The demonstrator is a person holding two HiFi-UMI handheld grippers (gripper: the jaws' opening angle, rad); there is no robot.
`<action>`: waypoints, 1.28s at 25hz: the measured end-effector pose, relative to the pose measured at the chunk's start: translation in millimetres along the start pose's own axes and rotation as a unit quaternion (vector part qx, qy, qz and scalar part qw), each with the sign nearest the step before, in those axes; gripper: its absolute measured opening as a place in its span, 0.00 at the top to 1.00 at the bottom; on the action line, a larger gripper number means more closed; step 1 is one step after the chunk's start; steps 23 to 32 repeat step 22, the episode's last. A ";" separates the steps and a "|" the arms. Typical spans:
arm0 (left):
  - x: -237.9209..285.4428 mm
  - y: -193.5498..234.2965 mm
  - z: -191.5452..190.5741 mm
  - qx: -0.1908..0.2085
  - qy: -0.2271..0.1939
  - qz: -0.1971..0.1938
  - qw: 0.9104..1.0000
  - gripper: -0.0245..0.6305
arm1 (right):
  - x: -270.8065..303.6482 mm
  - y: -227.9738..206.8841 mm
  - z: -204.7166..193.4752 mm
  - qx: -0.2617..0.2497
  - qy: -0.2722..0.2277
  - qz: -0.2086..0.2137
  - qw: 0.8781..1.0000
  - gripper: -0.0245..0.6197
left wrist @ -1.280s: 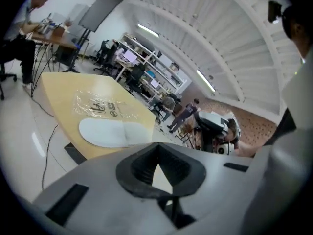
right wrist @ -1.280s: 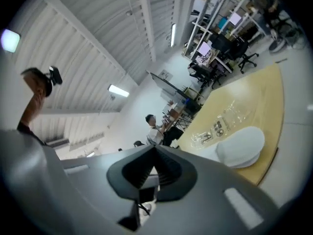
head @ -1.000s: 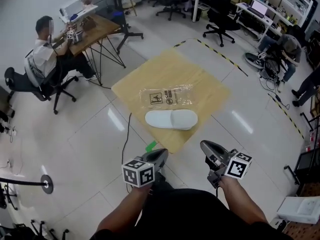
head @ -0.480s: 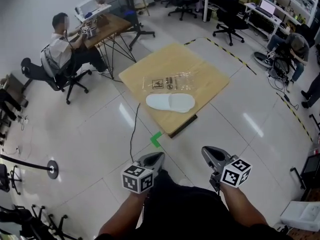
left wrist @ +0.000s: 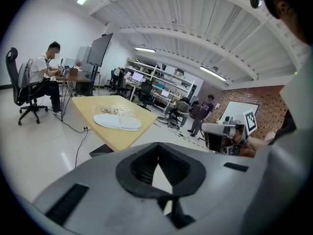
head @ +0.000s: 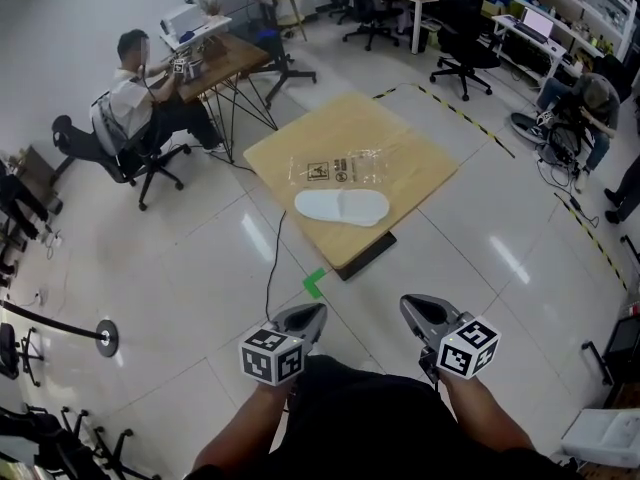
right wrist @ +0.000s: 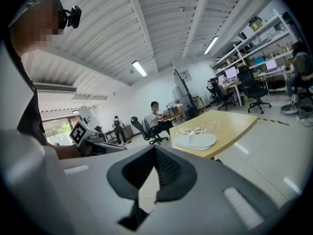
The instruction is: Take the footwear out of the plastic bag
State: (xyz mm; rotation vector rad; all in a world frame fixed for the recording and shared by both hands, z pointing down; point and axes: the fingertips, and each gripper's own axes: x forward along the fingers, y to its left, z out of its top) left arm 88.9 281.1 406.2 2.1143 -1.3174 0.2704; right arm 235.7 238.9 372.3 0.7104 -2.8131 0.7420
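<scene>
A pair of white slippers (head: pixel 342 207) lies on the low wooden table (head: pixel 400 193), out of the clear plastic bag (head: pixel 345 169) that lies flat just behind them. The slippers (left wrist: pixel 117 122) and the bag (left wrist: pixel 111 110) also show in the left gripper view, and the slippers (right wrist: pixel 196 141) and the bag (right wrist: pixel 192 129) in the right gripper view. My left gripper (head: pixel 312 317) and right gripper (head: pixel 412 310) are held close to my body, well short of the table. Both are shut and hold nothing.
A green tape mark (head: pixel 314 283) is on the tiled floor before the table, and a cable (head: pixel 270 258) runs from it. A seated person (head: pixel 135 103) works at a desk at the far left. Office chairs (head: pixel 465 53) and benches stand at the back right.
The table with the slippers and bag now lies farther from me than a second ago. Both grippers have drawn back with me toward my body, still shut.
</scene>
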 end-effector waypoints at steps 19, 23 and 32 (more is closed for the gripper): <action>0.9 -1.4 2.9 0.004 -0.009 0.010 1.000 0.95 | -3.0 -4.6 -6.3 0.003 0.006 0.000 1.000 0.96; -1.8 -3.0 1.5 0.004 -0.006 0.013 1.000 0.95 | -4.3 -1.6 -4.2 0.002 0.005 0.004 1.000 0.96; -1.8 -3.0 1.5 0.004 -0.006 0.013 1.000 0.95 | -4.3 -1.6 -4.2 0.002 0.005 0.004 1.000 0.96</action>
